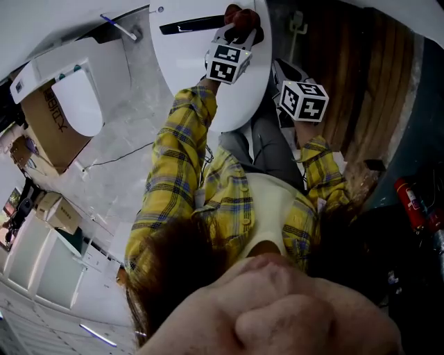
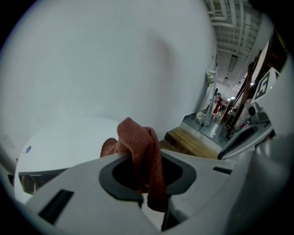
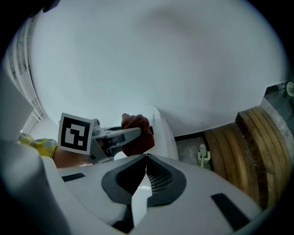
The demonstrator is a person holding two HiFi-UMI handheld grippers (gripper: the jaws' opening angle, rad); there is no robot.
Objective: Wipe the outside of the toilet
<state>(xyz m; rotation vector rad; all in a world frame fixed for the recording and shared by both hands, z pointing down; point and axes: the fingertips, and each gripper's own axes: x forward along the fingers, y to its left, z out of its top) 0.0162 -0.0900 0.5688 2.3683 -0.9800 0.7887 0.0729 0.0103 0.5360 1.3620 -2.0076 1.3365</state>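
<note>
The white toilet (image 1: pixel 198 59) lies at the top of the head view, its lid closed. A rust-red cloth (image 1: pixel 243 16) rests against the lid's far side, and my left gripper (image 1: pixel 238 35) is shut on it. In the left gripper view the cloth (image 2: pixel 140 151) bunches up between the jaws, over the toilet's smooth top (image 2: pixel 69 142). My right gripper (image 1: pixel 300 90) hangs just right of the toilet, over the person's grey trouser leg. Its jaws (image 3: pixel 146 158) are shut with nothing in them. The right gripper view looks across at the left gripper (image 3: pixel 115 137) and the cloth (image 3: pixel 140 135).
A second white toilet seat unit (image 1: pixel 69 97) and a cardboard box (image 1: pixel 48 128) stand at the left. Curved wooden boards (image 1: pixel 364 83) line the right side. A red fire extinguisher (image 1: pixel 411 202) lies at the far right. A thin cable (image 1: pixel 118 159) crosses the pale floor.
</note>
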